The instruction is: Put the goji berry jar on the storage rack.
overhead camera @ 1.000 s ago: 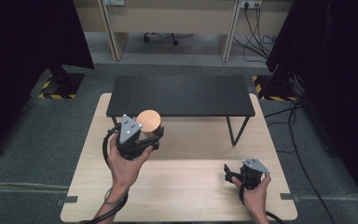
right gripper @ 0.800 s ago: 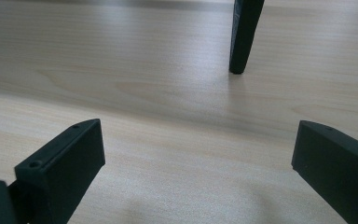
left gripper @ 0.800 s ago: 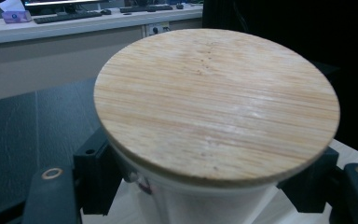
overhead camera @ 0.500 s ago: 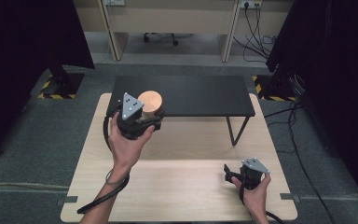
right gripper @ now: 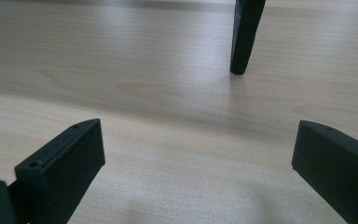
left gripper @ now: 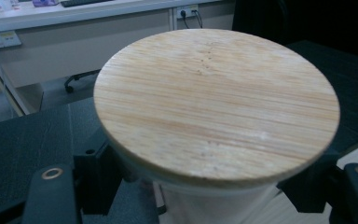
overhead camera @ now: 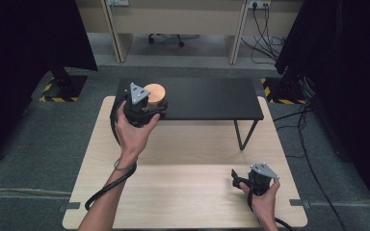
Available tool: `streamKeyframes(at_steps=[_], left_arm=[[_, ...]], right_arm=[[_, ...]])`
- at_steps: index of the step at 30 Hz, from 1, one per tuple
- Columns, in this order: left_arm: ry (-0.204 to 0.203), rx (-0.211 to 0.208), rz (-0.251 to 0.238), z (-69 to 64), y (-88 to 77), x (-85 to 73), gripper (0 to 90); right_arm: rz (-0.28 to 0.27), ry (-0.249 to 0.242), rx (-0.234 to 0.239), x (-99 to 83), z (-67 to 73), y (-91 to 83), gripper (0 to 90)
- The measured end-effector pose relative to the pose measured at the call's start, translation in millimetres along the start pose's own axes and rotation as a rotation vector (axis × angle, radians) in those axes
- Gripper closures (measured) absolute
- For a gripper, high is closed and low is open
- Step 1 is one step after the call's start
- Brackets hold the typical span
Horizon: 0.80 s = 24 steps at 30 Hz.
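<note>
- The left gripper [overhead camera: 150,99] holds a jar with a round wooden lid [left gripper: 214,102]. Its jaws press on the jar's pale sides just under the lid.
- From above, the jar [overhead camera: 154,93] is up in the air over the near left corner of the black shelf [overhead camera: 207,98]. It is not resting on anything that I can see.
- The jar stands upright. Its long way runs top to bottom, and the lid faces up.
- The shelf top lies right under and just past the jar. So the jar likely only has to go a bit forward and then down to stand there. That is my guess at the next move.
- The left hand [overhead camera: 134,130] is the one close to the shelf. Its arm reaches out long from the near edge of the wooden table [overhead camera: 183,192].
- The right gripper [overhead camera: 236,180] sits low near the table's right front corner, well apart from the jar. Its jaws are spread wide with nothing between them.
- One black shelf leg [right gripper: 246,35] stands ahead of those wide jaws.
</note>
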<state>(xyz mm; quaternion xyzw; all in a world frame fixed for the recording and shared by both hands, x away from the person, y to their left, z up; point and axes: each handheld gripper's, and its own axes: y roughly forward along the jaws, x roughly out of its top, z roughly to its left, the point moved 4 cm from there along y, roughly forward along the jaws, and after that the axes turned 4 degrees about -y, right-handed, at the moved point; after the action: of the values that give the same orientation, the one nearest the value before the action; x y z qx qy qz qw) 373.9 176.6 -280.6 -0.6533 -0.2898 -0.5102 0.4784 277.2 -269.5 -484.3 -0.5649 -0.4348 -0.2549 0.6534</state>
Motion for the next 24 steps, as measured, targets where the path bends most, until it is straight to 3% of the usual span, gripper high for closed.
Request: streamKeyframes(at_steps=[24], left_arm=[[-0.023,0.025,0.022,6.4,32.3,3.8,25.5]], right_arm=[[0.000,-0.002,0.005,0.0,-0.6,0.1,2.6]])
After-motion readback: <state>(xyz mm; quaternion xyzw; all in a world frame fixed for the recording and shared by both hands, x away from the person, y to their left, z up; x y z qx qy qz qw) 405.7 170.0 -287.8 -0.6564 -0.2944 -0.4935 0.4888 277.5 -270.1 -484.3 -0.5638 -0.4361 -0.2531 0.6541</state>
